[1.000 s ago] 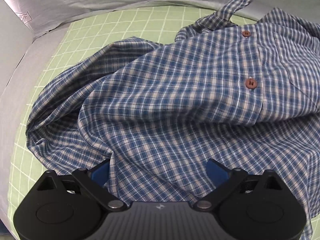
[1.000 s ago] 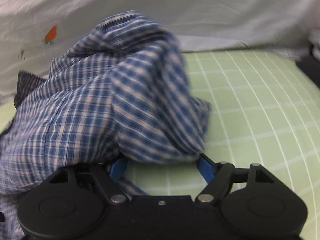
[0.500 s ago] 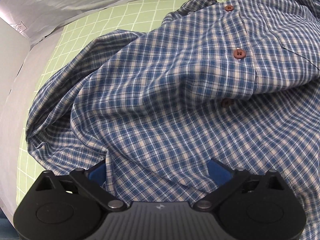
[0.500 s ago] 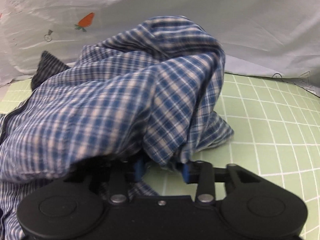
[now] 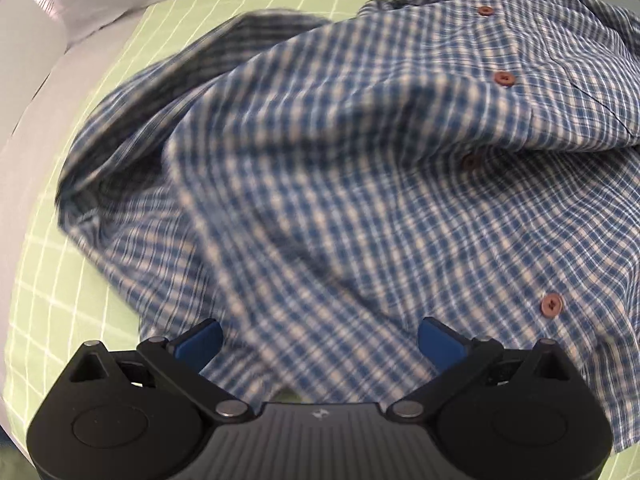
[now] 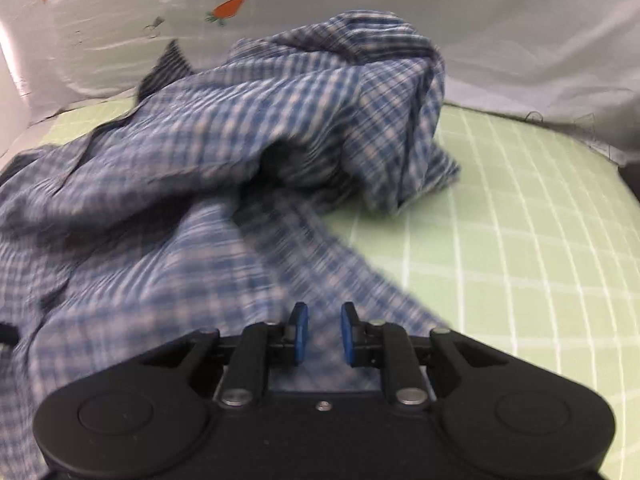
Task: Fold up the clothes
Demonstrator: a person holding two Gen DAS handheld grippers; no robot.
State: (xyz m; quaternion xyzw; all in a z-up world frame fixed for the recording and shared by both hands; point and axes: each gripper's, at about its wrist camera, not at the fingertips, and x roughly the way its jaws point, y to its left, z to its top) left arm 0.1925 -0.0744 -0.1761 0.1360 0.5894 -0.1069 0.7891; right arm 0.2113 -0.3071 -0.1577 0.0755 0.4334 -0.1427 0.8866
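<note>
A blue and white plaid button-up shirt (image 5: 360, 184) lies crumpled on a green grid mat (image 5: 52, 312), with several brown buttons along its placket. My left gripper (image 5: 320, 340) is open, its blue pads wide apart with shirt fabric lying between them. In the right wrist view the same shirt (image 6: 224, 152) is heaped up, one bunched part standing high at the back. My right gripper (image 6: 323, 336) has its blue pads close together with a narrow gap; shirt fabric lies under and between them, blurred, so a grip on it is unclear.
A white sheet with a carrot print (image 6: 228, 6) drapes behind the mat (image 6: 520, 240). A grey cloth border (image 5: 36, 80) runs along the mat's left and far edges. Bare mat lies to the right of the shirt in the right wrist view.
My right gripper's pads closed from wide open to nearly together, and the shirt's bunched part dropped away from it. The left gripper stayed open; the shirt shifted under it.
</note>
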